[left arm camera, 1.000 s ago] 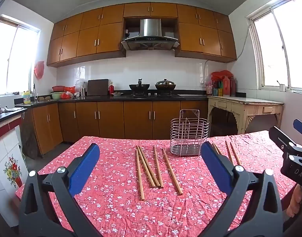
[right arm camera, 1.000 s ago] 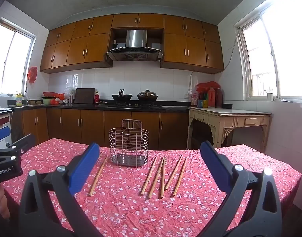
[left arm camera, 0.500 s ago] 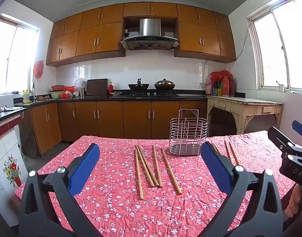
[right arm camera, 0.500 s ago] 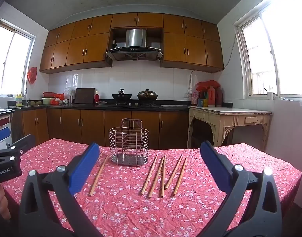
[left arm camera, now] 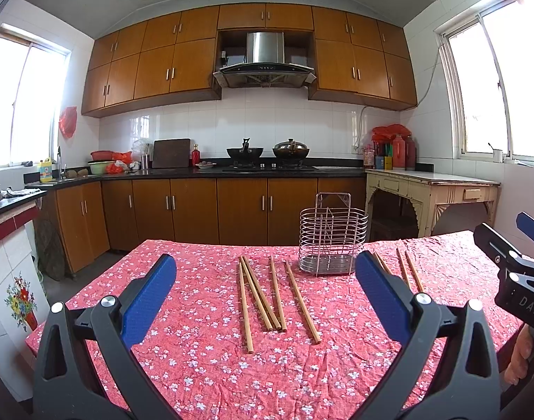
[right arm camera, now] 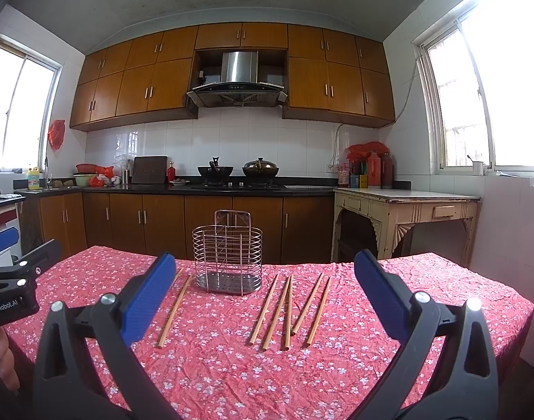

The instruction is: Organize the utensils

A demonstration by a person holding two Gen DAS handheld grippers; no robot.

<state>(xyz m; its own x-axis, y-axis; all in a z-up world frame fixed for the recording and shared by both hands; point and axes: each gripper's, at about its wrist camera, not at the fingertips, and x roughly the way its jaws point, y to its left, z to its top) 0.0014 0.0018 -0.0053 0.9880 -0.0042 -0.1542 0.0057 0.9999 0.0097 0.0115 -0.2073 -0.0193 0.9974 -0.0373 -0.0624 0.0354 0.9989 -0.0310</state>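
Five chopsticks (right arm camera: 288,306) flat, long axes toward holder (right arm camera: 227,253) — untouched

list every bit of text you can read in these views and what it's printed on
"GenRobot.AI": white print on the black body of the left tool, seen at the left edge of the right wrist view.
"DAS": white letters on the black body of the right tool, at the right edge of the left wrist view; the word is cut off there.
Labels on the bottles and the yellow jug on the counter: too small to read.
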